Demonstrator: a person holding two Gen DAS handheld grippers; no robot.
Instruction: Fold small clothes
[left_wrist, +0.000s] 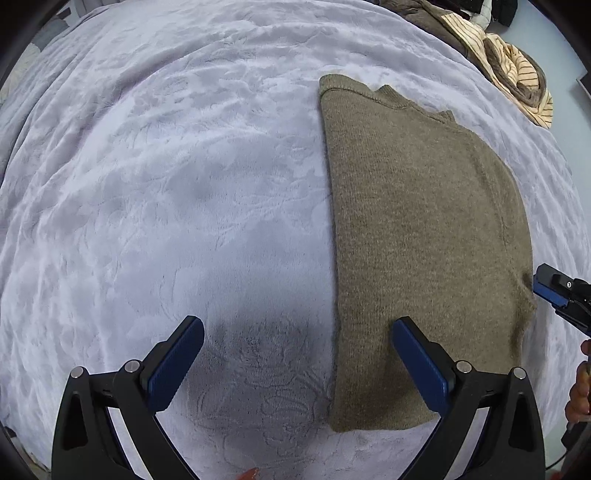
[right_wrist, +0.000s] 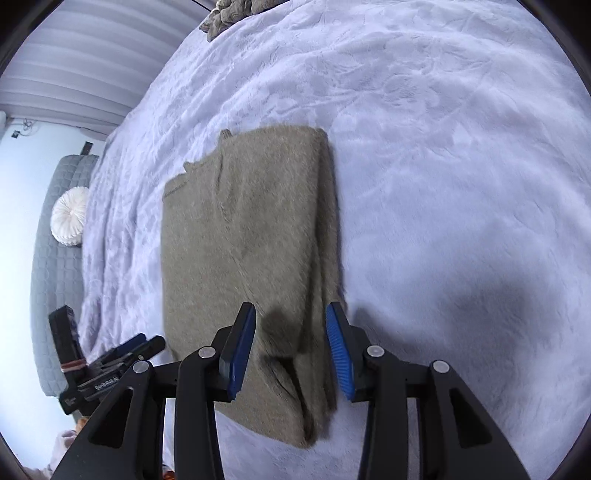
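flat on the pale lilac embossed plush blanket (left_wrist: 166, 184) lies the olive-brown knitted sweater (left_wrist: 424, 240), folded into a long rectangle. above its near end hangs the right gripper (right_wrist: 291, 347), blue pads parted and clear of the knit, gripping nothing. beside the sweater's other long edge, the left gripper (left_wrist: 297, 363) stands wide and empty. beyond, striped cream-and-brown clothes (left_wrist: 513, 70) sit heaped.

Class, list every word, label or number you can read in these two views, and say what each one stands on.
White lettering on the left gripper's black body, seen in the right wrist view: too small and blurred to read.
Olive sweater, white blanket, striped garment: no text visible.
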